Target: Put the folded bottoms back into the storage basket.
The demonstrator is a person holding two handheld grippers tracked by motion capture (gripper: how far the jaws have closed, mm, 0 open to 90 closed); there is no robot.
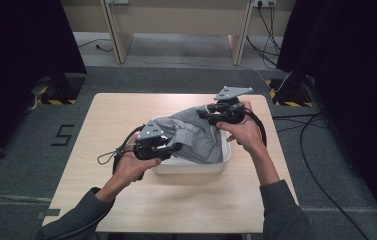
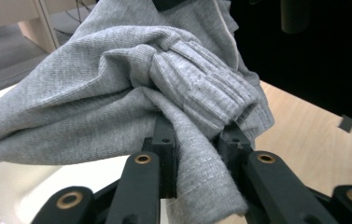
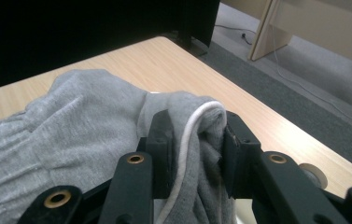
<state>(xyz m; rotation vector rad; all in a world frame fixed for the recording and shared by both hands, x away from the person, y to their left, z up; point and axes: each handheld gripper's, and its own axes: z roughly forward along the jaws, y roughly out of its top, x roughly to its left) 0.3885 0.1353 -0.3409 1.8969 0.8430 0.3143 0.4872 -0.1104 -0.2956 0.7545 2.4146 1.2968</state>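
**Grey garment held by both grippers above the white tub**

The left gripper [image 1: 176, 146] is clamped on a fold of the grey knit garment [image 1: 196, 135]. In the left gripper view, the cloth [image 2: 117, 98] is bunched between the two black jaws, with a ribbed cuff [image 2: 201, 88] lying just above the jaw tips.

The right gripper [image 1: 207, 115] is clamped on another part of the same garment. In the right gripper view, a fold edged with a white cord [image 3: 190, 135] is pinched between the jaws, and the rest of the fabric [image 3: 71, 121] spreads away to the left.

In the high view, the garment hangs stretched between the two grippers, directly above a white rectangular tub [image 1: 191, 167]. The lower part of the cloth hangs inside the tub; whether it touches the tub floor cannot be determined.

The tub stands near the middle of a light wooden table [image 1: 126, 200]. The left hand [image 1: 136, 167] sits at the tub's near left corner; the right hand [image 1: 246, 132] is at its far right corner. A grey three-cornered plate [image 1: 232, 92] tops the right gripper.
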